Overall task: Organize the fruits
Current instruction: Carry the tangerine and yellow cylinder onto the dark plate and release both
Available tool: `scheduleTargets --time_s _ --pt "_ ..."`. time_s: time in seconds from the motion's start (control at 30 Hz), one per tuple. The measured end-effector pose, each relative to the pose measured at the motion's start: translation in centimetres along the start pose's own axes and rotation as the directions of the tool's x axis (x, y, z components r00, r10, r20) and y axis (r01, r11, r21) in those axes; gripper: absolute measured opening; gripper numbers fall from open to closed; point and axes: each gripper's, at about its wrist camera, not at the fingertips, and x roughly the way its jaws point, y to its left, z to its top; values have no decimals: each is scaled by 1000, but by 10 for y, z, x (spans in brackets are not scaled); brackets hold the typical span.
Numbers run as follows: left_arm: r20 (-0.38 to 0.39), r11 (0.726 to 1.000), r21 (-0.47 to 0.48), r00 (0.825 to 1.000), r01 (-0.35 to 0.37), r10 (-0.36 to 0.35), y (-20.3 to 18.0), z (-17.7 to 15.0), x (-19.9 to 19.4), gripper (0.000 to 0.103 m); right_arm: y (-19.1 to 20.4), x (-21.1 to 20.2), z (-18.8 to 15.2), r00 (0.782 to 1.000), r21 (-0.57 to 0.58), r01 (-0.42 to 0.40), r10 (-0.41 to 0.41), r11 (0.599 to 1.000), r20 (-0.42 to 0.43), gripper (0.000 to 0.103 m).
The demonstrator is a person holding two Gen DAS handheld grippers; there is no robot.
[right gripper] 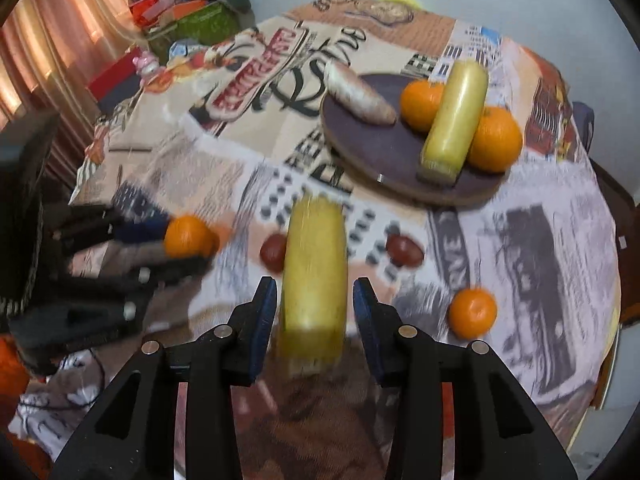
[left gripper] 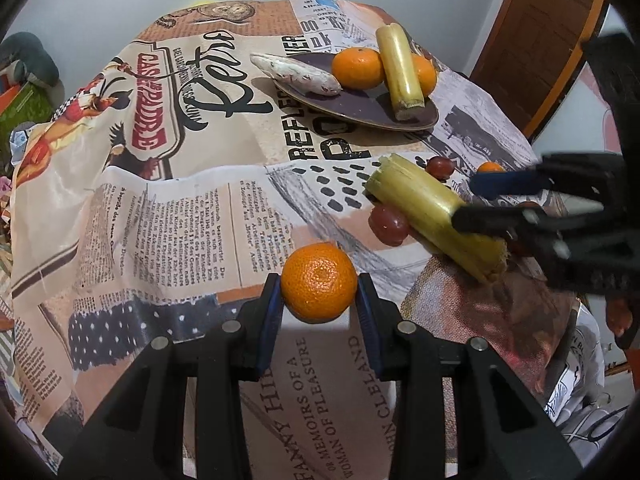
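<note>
My left gripper [left gripper: 318, 292] is shut on a mandarin [left gripper: 319, 282], one blue pad against each side; the right wrist view shows the same mandarin [right gripper: 188, 236] at the left. A cut sugarcane piece [right gripper: 314, 276] lies lengthwise between the fingers of my right gripper [right gripper: 315, 296]. A thin gap shows on each side of it, and it is blurred. In the left wrist view this sugarcane piece [left gripper: 436, 220] rests partly over a red grape [left gripper: 388, 220]. The dark plate [left gripper: 352, 108] at the back holds two mandarins, another cane piece [left gripper: 400, 68] and a pale root [left gripper: 296, 72].
A second red grape [right gripper: 404, 250] and a loose mandarin [right gripper: 472, 312] lie on the printed tablecloth [left gripper: 192, 208] right of the cane. The cloth is wrinkled and drapes over the table's edges. Boxes and clutter [right gripper: 188, 16] stand beyond the far left corner, a wooden door [left gripper: 544, 40] at the right.
</note>
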Motion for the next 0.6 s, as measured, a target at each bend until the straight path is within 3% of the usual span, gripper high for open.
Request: scheduleTargets --time_s 0.3,0.43,0.6 --pt "0 1000 -10 1000 1 -1 4 3 3 37 -7 30 12 997 51 -68 70 996 -32 36" --pt "2 1000 -17 1000 -5 5 4 6 3 37 -11 30 11 995 72 -94 95 993 -19 36" --pt "27 1000 -10 1000 -13 13 2 13 -3 37 -10 14 7 997 53 -69 67 996 30 36"
